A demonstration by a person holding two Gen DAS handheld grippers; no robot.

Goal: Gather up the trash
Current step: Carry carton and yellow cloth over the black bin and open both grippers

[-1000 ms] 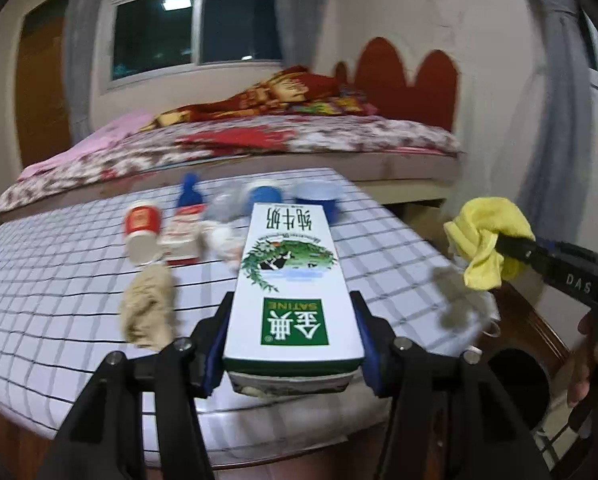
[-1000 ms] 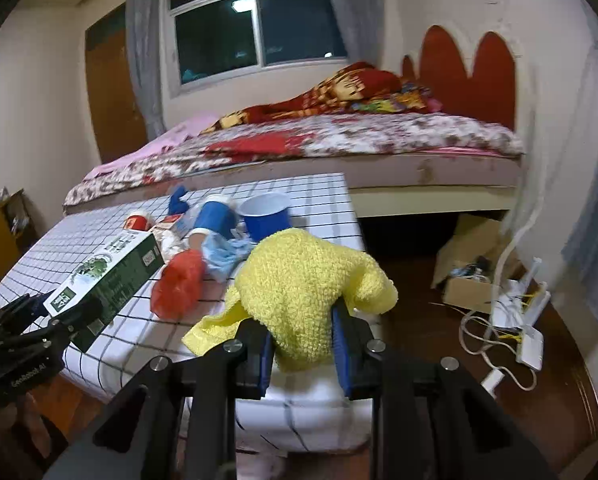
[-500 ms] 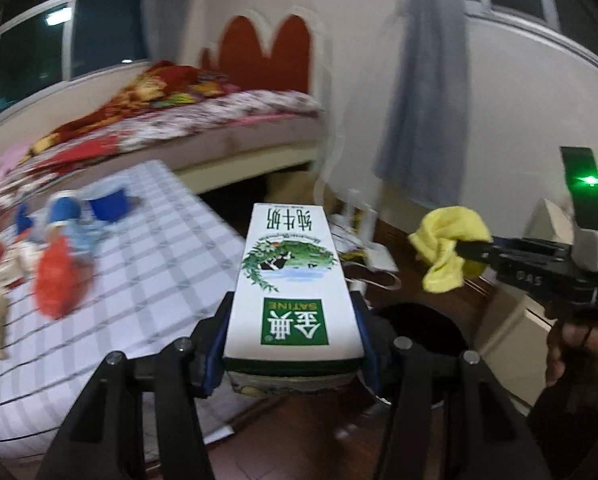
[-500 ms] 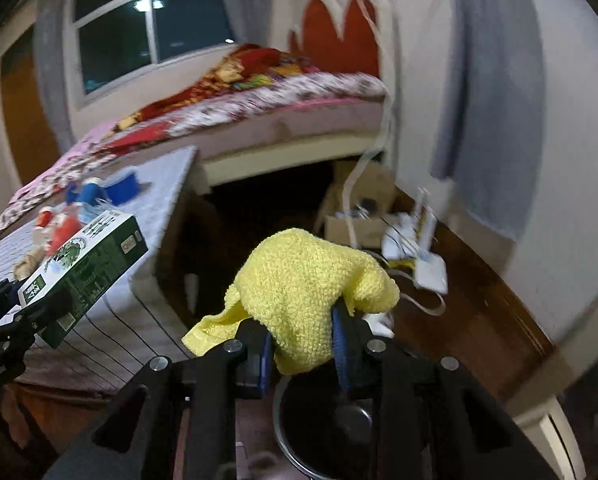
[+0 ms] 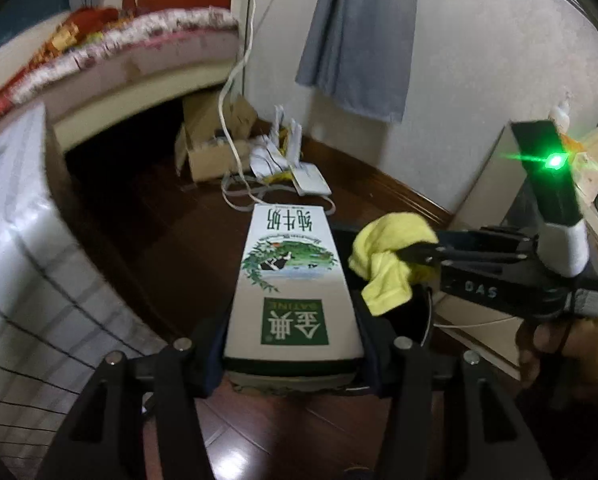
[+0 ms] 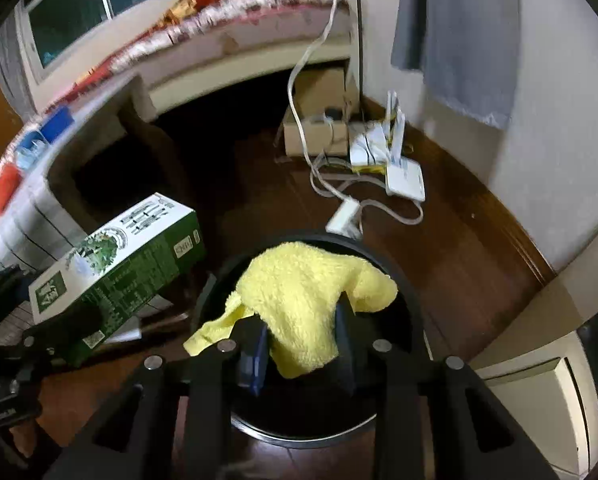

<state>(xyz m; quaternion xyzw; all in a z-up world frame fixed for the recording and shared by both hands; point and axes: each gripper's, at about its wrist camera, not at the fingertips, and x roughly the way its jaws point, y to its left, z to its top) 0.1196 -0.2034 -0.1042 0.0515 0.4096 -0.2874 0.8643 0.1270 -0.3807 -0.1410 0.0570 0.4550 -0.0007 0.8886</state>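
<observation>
My left gripper (image 5: 293,344) is shut on a white and green milk carton (image 5: 293,280), held level above the floor beside a round black trash bin (image 6: 403,292). The carton also shows in the right wrist view (image 6: 115,264). My right gripper (image 6: 301,344) is shut on a yellow cloth (image 6: 307,300) and holds it over the bin's open mouth. The left wrist view shows the cloth (image 5: 387,264) and the right gripper (image 5: 423,254) just right of the carton, with the bin mostly hidden behind them.
The checked table (image 5: 27,280) with leftover trash (image 6: 7,188) stands to the left. A bed (image 5: 139,52) lies behind. A cardboard box (image 6: 319,120), white cables and routers (image 6: 403,178) lie on the dark wooden floor by the wall. A white cabinet (image 6: 547,360) stands right of the bin.
Both grippers have swung right, away from the table, and tilted down toward the floor. The bin has come under the yellow cloth. Both grips are unchanged.
</observation>
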